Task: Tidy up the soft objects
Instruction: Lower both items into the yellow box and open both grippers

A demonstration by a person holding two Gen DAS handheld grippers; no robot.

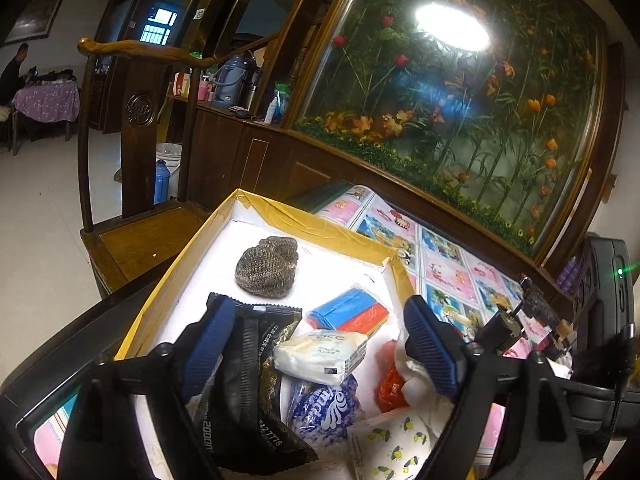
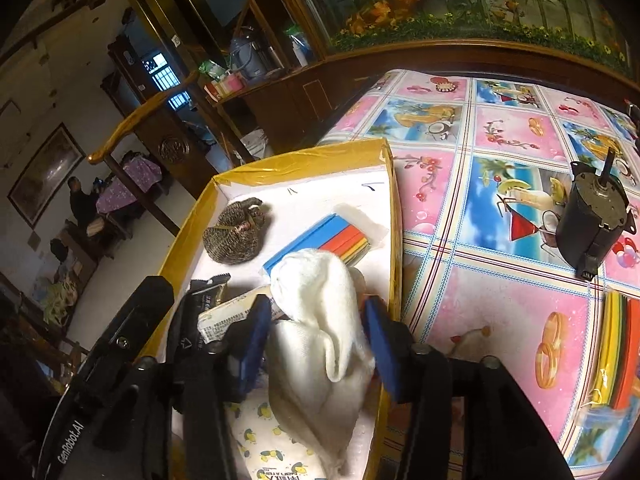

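Note:
A yellow-rimmed white box (image 1: 320, 220) (image 2: 300, 164) holds soft things: a grey-brown knitted bundle (image 1: 266, 266) (image 2: 236, 236), a blue-and-orange pack (image 1: 348, 314) (image 2: 344, 236), a tissue pack (image 1: 324, 354), a black packet (image 1: 256, 360), a blue-white pack (image 1: 324, 404) and a lemon-print pack (image 1: 396, 444) (image 2: 260, 432). My left gripper (image 1: 318, 312) hangs open over the box, its fingers wide apart and touching nothing. A white cloth (image 2: 320, 320) (image 1: 416, 380) lies in the box between the parted fingers of my right gripper (image 2: 316, 308), which is open; its pads stand just off the cloth.
The box sits on a table with a pink and blue picture tablecloth (image 2: 500, 128). A black motor (image 2: 592, 220) and a stack of coloured sheets (image 2: 616, 352) lie to the right. A wooden chair (image 1: 136, 120) stands left of the box. A glass flower panel (image 1: 460, 100) backs the table.

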